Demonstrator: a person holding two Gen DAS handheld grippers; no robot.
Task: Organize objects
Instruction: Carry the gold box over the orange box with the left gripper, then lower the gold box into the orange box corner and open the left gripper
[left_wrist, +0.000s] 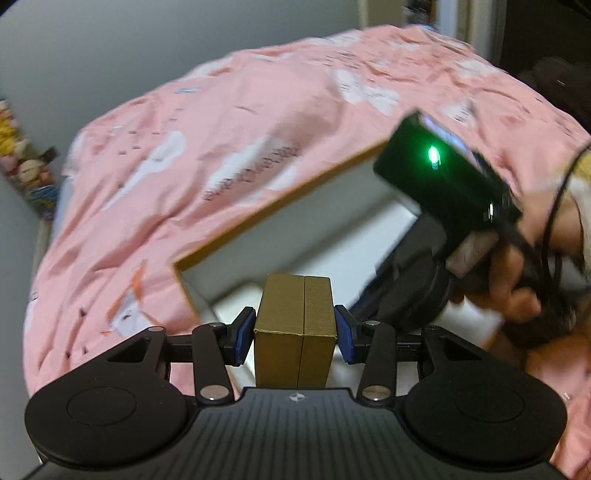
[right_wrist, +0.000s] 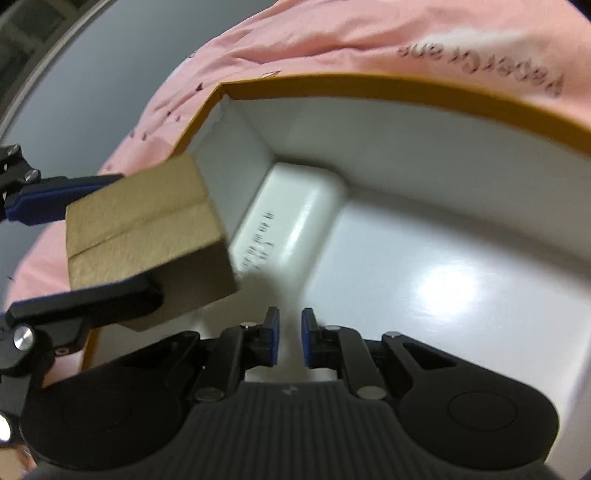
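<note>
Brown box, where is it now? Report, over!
Left gripper shut on brown box, over the white tray's corner. Right gripper shut, empty. White block already inside, nearby.

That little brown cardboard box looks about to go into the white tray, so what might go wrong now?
1. The small brown cardboard box is pinched only at its sides by the left gripper, so it might slip or tilt.
2. A white rounded block already lies in the corner of the white orange-rimmed tray; the box could land on it.
3. The empty right gripper hangs close by and might get bumped.
</note>
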